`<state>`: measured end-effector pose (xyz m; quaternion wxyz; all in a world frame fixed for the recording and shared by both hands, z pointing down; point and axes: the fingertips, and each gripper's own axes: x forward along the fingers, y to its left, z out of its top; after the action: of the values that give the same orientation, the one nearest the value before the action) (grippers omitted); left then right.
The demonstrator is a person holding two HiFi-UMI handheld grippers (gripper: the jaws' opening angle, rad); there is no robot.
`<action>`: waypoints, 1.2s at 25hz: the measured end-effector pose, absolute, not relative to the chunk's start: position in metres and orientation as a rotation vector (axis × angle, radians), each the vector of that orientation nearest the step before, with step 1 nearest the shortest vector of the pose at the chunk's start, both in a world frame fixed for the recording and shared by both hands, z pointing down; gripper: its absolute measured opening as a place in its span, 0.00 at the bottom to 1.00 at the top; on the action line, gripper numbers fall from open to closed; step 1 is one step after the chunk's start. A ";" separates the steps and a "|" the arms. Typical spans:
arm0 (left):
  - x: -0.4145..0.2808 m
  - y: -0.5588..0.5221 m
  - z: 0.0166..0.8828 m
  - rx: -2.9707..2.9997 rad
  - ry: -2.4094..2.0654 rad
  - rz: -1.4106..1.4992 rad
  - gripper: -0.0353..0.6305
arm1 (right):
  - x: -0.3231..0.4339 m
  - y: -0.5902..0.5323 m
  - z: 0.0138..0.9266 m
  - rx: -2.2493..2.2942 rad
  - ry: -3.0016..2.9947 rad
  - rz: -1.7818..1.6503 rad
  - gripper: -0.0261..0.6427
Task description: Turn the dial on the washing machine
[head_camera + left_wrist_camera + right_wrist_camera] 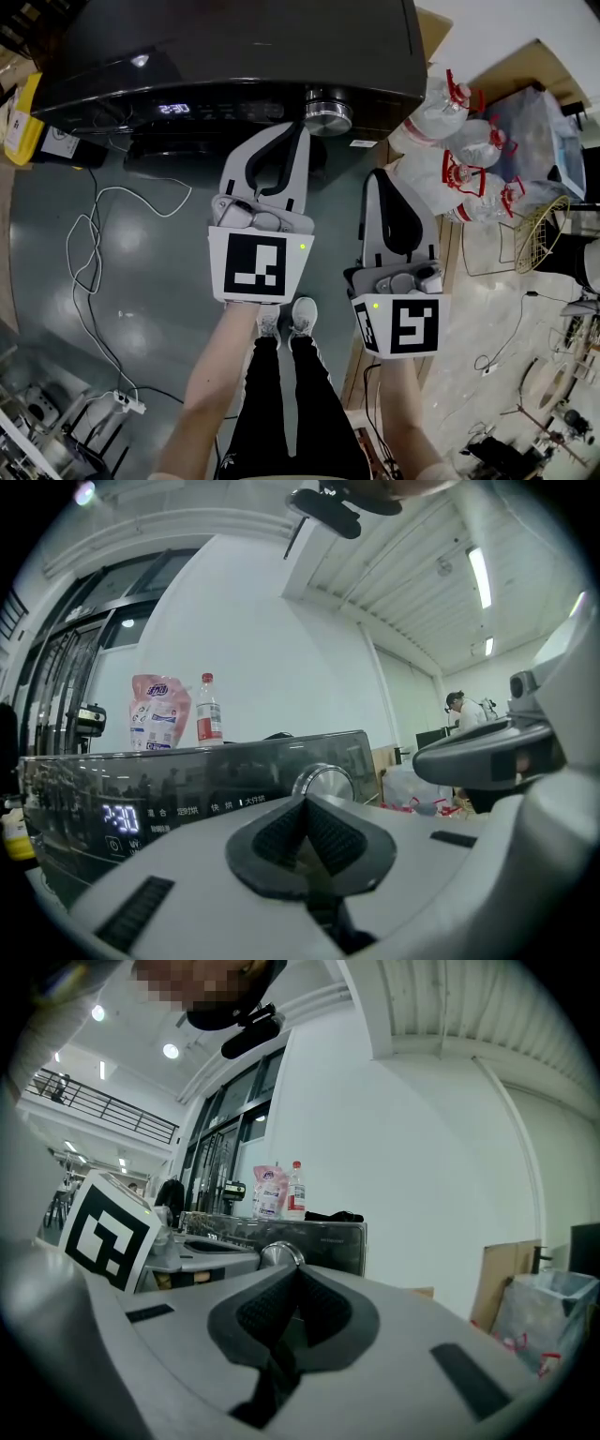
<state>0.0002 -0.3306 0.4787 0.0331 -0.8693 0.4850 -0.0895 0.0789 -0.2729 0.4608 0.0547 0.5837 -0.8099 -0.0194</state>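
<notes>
Hovering left gripper (295,131): jaws together, empty; dial (327,114) near, at 1 o'clock.
Right gripper (378,176): jaws together, empty; 5 o'clock from dial.

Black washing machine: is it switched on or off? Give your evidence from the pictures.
On. The front display of the black washing machine shows lit digits, 2:30.

Left gripper (292,129) and right gripper (378,175) both hold jaws together, empty.

Bright overhead striplights, fisheye-dark corners, blurred foreground.
</notes>
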 end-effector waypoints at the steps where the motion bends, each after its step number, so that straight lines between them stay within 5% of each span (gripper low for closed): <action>1: 0.000 -0.331 0.480 -2.672 1.489 -0.286 0.05 | 0.079 -0.273 0.461 1.770 -2.460 -0.060 0.04; 30: 0.010 -0.329 0.510 -2.738 1.451 -0.363 0.05 | 0.092 -0.270 0.473 1.780 -2.445 -0.021 0.04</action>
<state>0.0104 -0.3287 0.5097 0.0110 -0.8775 0.4652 -0.1163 0.0922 -0.2701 0.4728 0.0583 0.5876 -0.8070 -0.0069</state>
